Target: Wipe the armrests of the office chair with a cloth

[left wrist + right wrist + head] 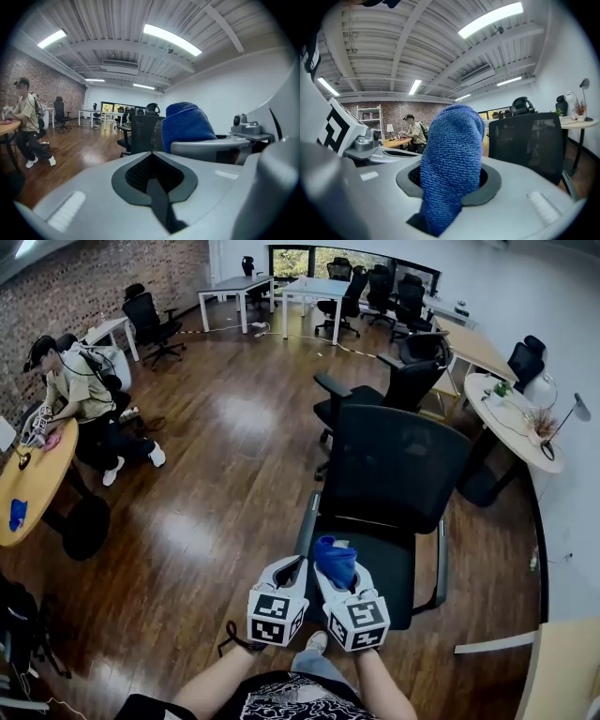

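Near one chair point(398, 474), seemingly one cloth point(334, 559).

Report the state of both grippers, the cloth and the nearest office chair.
left gripper: shut, nothing between its jaws.
right gripper: shut on the blue cloth.
blue cloth: bunched, sticking up out of the right gripper.
office chair: upright, seat unoccupied, seat side toward the person.
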`<state>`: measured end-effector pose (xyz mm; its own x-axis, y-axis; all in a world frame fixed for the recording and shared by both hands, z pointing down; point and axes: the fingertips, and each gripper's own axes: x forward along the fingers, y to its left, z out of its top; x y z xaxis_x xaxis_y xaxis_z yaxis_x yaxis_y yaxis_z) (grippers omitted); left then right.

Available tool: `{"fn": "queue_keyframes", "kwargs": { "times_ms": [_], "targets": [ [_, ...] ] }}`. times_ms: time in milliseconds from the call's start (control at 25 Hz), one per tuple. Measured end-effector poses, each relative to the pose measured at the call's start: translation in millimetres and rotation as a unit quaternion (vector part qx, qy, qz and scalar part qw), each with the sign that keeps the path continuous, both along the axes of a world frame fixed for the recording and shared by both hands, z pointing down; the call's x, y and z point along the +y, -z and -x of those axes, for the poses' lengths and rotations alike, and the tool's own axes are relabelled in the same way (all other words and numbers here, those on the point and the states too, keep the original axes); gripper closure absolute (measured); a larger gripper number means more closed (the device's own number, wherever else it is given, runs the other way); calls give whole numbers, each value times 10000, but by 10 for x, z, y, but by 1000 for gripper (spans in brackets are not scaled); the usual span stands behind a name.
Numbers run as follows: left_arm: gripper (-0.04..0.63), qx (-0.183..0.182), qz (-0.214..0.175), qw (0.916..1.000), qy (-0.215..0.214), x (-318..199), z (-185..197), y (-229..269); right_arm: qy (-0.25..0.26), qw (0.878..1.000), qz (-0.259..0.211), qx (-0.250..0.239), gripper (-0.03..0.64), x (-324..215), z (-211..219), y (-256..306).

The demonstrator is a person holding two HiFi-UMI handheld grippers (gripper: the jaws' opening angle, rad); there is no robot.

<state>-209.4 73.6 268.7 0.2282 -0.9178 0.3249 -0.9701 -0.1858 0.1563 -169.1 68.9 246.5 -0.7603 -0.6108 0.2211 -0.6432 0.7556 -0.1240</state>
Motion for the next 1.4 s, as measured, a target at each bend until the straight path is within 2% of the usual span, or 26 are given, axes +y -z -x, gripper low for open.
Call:
{"fn": "queue_keyframes", "kwargs": {
  "times_ms": [320,600,800,960,1120,1400],
  "targets": [
    [591,-19,27,9997,232,-868,92,-29,367,9993,15,93,483,-879,110,-72],
    [591,76,135,9992,376,-1379,448,-221,604,9962,67,616,483,-1533,383,-455],
    [591,205,127,9994,238,-1920,770,-404,453,9935,89,1039,483,-2145,659,-809],
    [591,394,311,9987,-14,-2283,935,-585,240,9892,373,1400,483,-2509,785,-1141],
    [591,658,312,9966,-381,-2655,1025,-792,36,9833,661,1698,483,-2888,913,-1518],
    [591,611,643,9938,-673,-3096,1085,-1246,-29,9697,1053,2205,483,-3250,991,-2167]
  ]
}}
